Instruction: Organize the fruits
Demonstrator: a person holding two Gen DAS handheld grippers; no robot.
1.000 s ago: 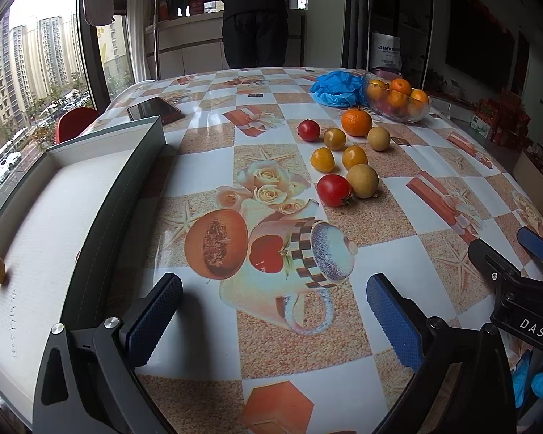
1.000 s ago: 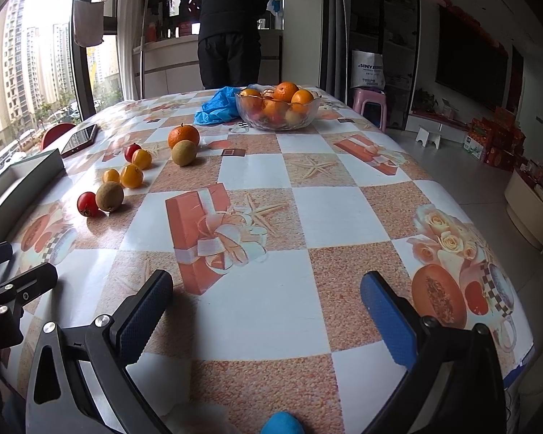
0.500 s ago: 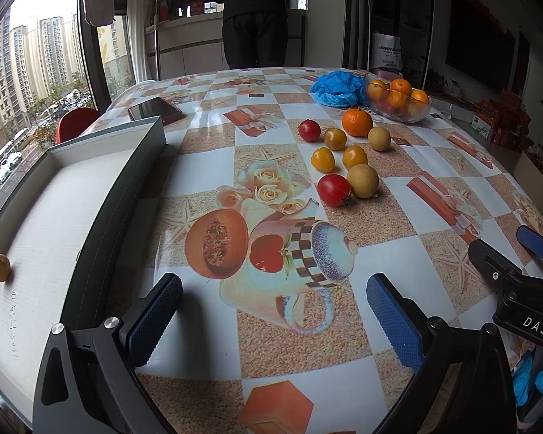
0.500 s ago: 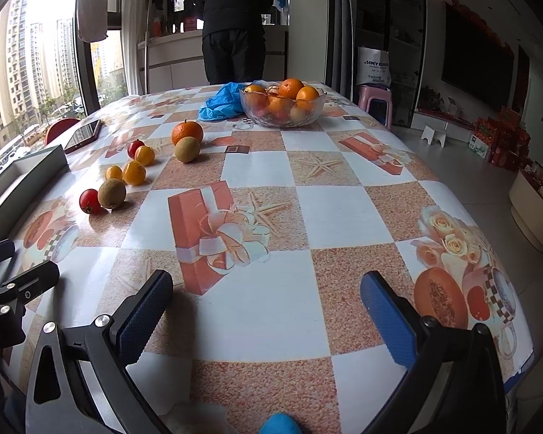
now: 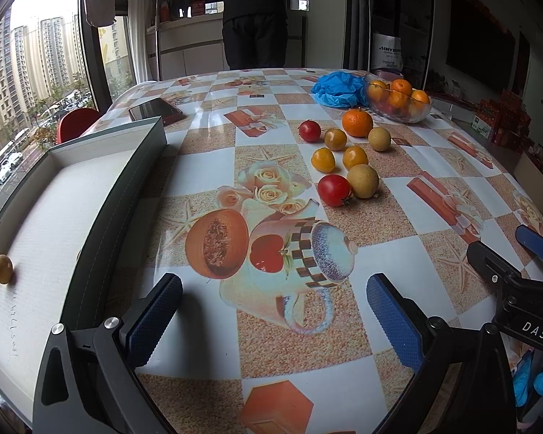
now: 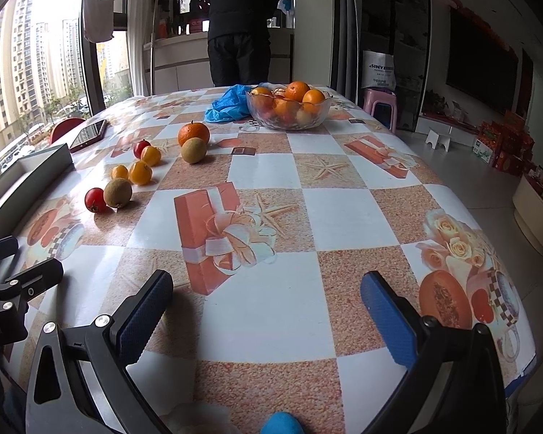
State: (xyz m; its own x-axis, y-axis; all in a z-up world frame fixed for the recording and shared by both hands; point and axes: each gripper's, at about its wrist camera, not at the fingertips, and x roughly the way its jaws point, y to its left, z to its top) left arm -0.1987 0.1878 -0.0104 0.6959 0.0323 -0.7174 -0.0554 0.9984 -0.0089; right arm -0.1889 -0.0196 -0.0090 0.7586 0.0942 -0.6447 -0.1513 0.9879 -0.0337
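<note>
Both grippers hover spread wide and empty near the tabletop's front edge: the left gripper (image 5: 271, 305), the right gripper (image 6: 268, 303). The loose fruits (image 5: 344, 159) cluster mid-table, well ahead of both. One brown fruit (image 5: 2, 269) lies in the tray (image 5: 126, 195) at the left edge.

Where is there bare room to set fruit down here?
Inside the box, nearly all bare; one brown fruit sits at its near left edge. Tabletop right of the fruit cluster is bare up to the glass bowl. The cluster itself is crowded.
</note>
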